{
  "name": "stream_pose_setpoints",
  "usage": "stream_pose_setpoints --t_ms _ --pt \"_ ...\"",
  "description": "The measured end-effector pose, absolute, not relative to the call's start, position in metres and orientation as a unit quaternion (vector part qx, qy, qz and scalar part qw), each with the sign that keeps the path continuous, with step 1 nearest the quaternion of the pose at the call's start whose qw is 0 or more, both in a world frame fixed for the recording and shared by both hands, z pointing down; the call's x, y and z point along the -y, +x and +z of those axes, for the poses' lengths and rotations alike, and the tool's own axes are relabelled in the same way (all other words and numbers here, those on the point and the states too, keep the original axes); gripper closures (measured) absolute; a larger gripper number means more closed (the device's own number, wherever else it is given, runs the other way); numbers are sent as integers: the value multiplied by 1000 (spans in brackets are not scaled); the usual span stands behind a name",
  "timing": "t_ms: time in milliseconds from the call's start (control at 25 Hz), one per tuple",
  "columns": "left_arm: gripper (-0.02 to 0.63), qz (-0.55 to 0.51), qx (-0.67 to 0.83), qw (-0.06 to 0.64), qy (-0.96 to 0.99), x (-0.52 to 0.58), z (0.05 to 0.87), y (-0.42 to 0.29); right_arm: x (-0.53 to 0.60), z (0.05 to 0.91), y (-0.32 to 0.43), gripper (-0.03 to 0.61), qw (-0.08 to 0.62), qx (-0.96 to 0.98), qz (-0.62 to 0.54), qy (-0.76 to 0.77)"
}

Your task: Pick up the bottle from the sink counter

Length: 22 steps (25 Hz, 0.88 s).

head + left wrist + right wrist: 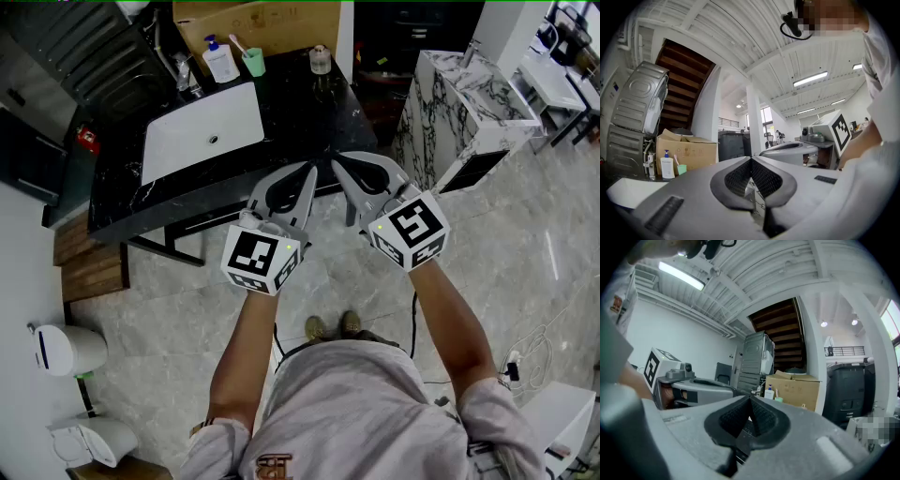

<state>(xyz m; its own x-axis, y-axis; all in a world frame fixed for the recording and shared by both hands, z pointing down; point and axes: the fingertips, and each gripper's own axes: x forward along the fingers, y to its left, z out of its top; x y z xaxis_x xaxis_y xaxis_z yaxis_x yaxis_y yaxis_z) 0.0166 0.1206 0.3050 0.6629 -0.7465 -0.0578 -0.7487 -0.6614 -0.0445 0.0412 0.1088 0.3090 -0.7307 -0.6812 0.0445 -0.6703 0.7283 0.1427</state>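
Note:
The bottle [220, 61] is white with a blue pump and stands upright at the back of the black sink counter [300, 117], left of a green cup [253, 62]. It also shows small and far off as the bottle [667, 167] in the left gripper view and the bottle [769, 392] in the right gripper view. My left gripper [310, 168] and right gripper [337, 163] hang side by side over the counter's front edge, well short of the bottle. Both are shut with nothing between the jaws. Their tips almost touch each other.
A white basin [202, 131] is set into the counter, with a tap [185, 75] behind it. A glass jar [321, 59] and a cardboard box [272, 23] stand at the back. A marble-patterned cabinet [469, 103] is to the right; white bins [67, 349] stand on the floor at left.

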Motion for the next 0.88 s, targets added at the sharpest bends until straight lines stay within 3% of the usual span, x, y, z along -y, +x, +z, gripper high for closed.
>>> stream_pose_setpoints --t_ms 880 --pt "614 12 -447 44 -893 -91 301 40 -79 305 72 578 34 940 -56 334"
